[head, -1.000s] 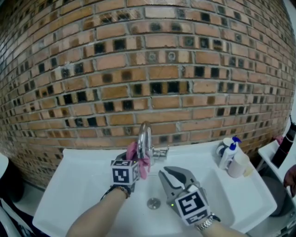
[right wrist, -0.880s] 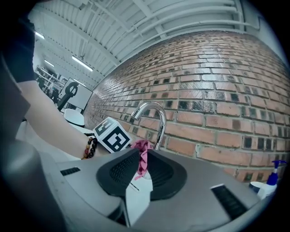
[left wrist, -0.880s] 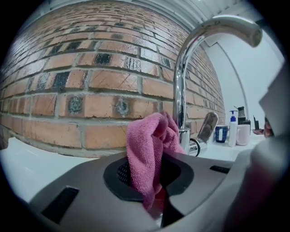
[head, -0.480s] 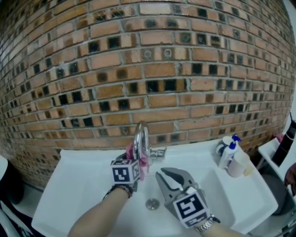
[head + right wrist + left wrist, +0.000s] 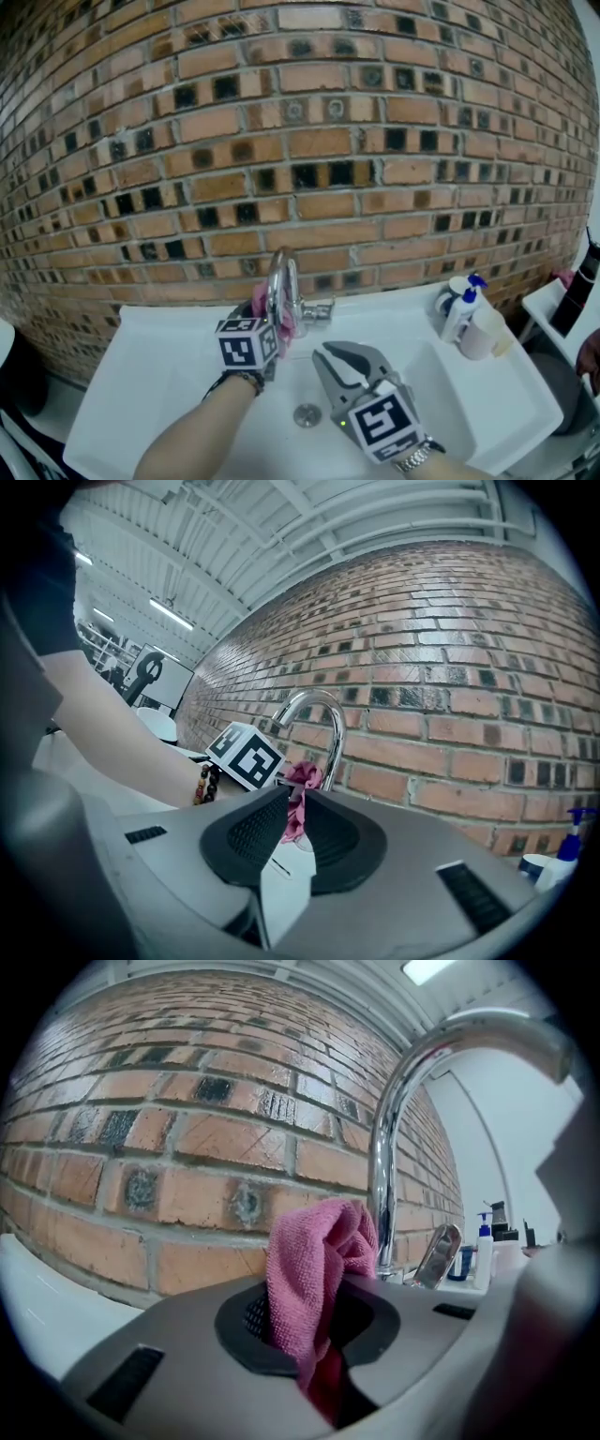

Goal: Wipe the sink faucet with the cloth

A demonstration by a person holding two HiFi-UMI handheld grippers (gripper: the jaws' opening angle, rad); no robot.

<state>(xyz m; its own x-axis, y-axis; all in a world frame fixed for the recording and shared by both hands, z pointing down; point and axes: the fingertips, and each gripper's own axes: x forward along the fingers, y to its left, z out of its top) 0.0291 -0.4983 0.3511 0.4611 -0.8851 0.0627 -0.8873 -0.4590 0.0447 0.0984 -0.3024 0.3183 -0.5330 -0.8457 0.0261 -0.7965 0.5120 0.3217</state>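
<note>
A chrome gooseneck faucet (image 5: pixel 279 281) rises at the back of the white sink (image 5: pixel 450 394). My left gripper (image 5: pixel 266 317) is shut on a pink cloth (image 5: pixel 260 305) and holds it against the left side of the faucet's stem. Its jaws have just closed slightly further on the cloth. In the left gripper view the cloth (image 5: pixel 314 1269) bulges out between the pads, right beside the chrome stem (image 5: pixel 382 1194). My right gripper (image 5: pixel 323 356) hovers over the basin in front of the faucet, its jaws a narrow gap apart with nothing between them. Its view looks at the faucet (image 5: pixel 323 719) and cloth (image 5: pixel 300 789).
A brick wall (image 5: pixel 309 141) stands directly behind the sink. The faucet's lever handle (image 5: pixel 321 309) points right. A pump bottle (image 5: pixel 461 314) and a pale cup (image 5: pixel 483 333) sit on the sink's right rim. The drain (image 5: pixel 307 414) lies below the grippers.
The left gripper with the cloth has shifted and rolled slightly against the faucet stem. The right gripper has stayed where it was.
</note>
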